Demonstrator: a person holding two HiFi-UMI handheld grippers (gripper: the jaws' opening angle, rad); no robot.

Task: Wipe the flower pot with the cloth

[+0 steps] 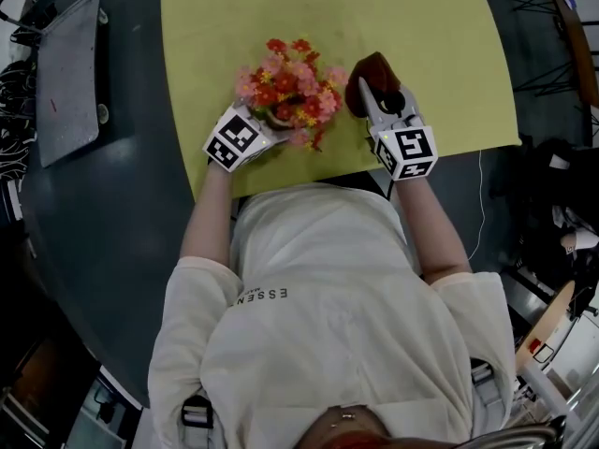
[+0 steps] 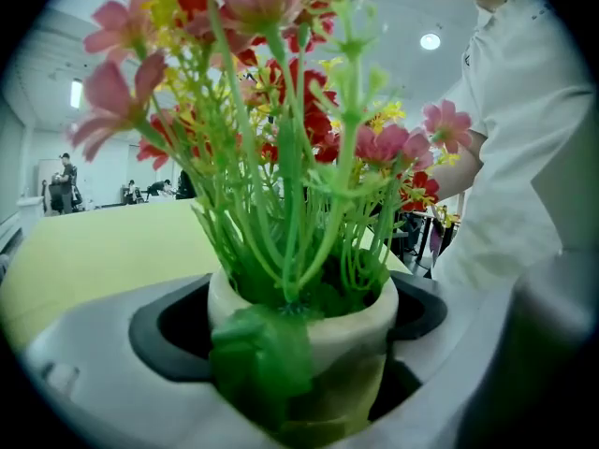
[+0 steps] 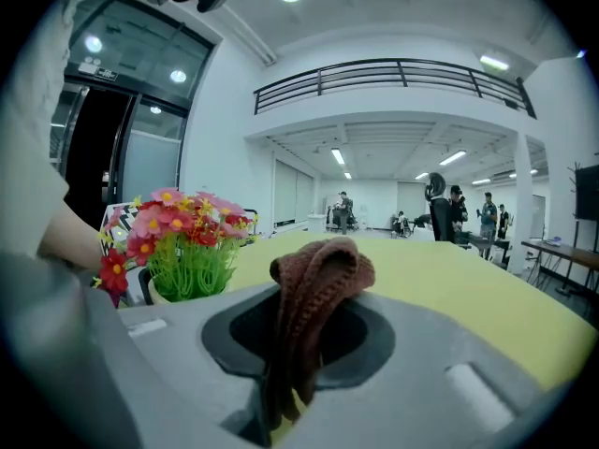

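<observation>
A cream flower pot [image 2: 323, 330] with pink, red and yellow artificial flowers [image 1: 290, 90] stands near the front edge of the yellow-green table [image 1: 421, 26]. My left gripper [image 2: 299, 354] is shut on the pot, its jaws pressed against both sides. In the head view that left gripper [image 1: 267, 124] reaches in from the left under the blooms. My right gripper [image 1: 367, 96] is shut on a brown knitted cloth [image 3: 314, 293], just right of the flowers. The cloth [image 1: 372, 75] bunches above the jaws. From the right gripper view the pot [image 3: 159, 293] sits to the left, apart from the cloth.
A grey tray-like panel [image 1: 67, 73] lies on the dark floor left of the table. Cables and stands [image 1: 552, 36] crowd the right side. People [image 3: 459, 213] stand far off in the hall. The table's front edge [image 1: 356, 166] runs just before my torso.
</observation>
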